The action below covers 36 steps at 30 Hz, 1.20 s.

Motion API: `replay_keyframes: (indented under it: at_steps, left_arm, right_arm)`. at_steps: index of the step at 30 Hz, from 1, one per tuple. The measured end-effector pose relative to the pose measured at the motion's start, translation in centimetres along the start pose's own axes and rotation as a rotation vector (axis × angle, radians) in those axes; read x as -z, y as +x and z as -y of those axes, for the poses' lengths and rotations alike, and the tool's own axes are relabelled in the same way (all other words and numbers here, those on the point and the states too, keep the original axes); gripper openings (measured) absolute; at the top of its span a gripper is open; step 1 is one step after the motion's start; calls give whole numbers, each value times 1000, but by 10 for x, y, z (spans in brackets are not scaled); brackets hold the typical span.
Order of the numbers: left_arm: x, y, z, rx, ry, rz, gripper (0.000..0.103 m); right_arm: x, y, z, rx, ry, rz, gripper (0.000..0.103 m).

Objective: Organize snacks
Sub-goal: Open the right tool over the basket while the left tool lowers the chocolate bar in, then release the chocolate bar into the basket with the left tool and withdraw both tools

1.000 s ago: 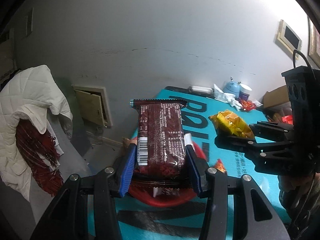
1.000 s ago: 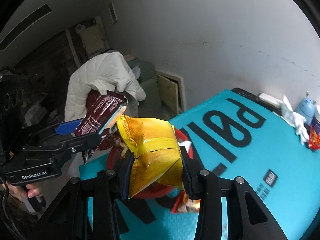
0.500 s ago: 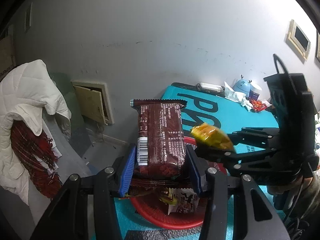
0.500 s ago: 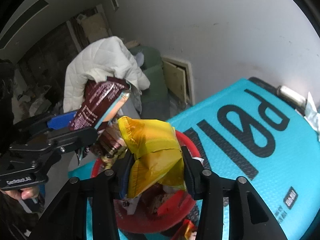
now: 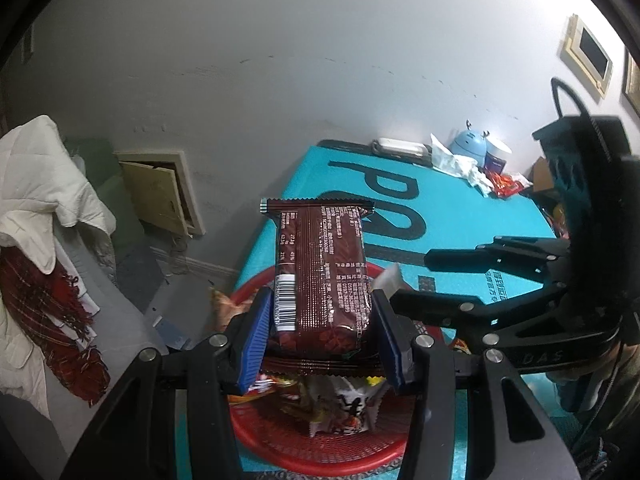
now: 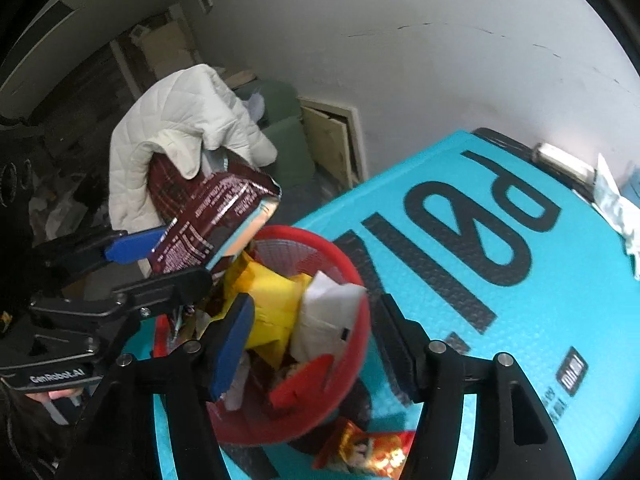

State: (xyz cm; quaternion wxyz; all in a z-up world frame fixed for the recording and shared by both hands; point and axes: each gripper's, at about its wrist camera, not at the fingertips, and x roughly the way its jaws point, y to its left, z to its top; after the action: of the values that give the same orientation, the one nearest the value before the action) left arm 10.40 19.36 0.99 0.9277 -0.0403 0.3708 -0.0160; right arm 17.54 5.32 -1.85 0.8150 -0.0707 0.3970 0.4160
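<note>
My left gripper (image 5: 322, 300) is shut on a dark brown snack packet (image 5: 320, 268), which stands upright just above the red mesh basket (image 5: 320, 456). From the right wrist view, that packet (image 6: 216, 216) sticks out of the left gripper (image 6: 168, 264) over the basket's left rim. My right gripper (image 6: 312, 312) hangs over the basket (image 6: 360, 292) with its jaws opening and nothing pressed between the pads. A yellow packet (image 6: 272, 304) lies loose in the basket among several other snacks. In the left wrist view the right gripper (image 5: 412, 280) reaches in from the right.
A red and gold packet (image 6: 368, 452) lies on the teal mat (image 6: 520, 280) just in front of the basket. The basket sits near the table's left edge. A white jacket (image 6: 180, 120) hangs over a chair beyond. Tissues and small items (image 5: 472, 164) crowd the far end.
Both grippers came down over the red basket. The right gripper opened and let go of the yellow packet, which now lies in the basket. The left gripper still holds the brown packet.
</note>
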Motion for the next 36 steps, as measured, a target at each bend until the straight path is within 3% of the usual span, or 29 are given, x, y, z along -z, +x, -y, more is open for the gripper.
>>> replay_keyframes:
  at_steps: [4, 11, 18, 25, 36]
  left_arm:
    - [3, 14, 3, -5, -13, -58, 48]
    - [4, 21, 9, -45, 17, -75, 51]
    - [6, 37, 7, 32, -23, -153, 55]
    - [4, 34, 11, 35, -25, -148, 55]
    - [-8, 8, 14, -5, -26, -70, 55]
  right_arm:
    - [3, -6, 4, 7, 7, 2, 63]
    - [6, -6, 6, 12, 8, -6, 63]
    - [8, -9, 8, 12, 12, -4, 63]
    - [7, -19, 7, 23, 12, 12, 63]
    - [4, -38, 6, 40, 3, 52, 63]
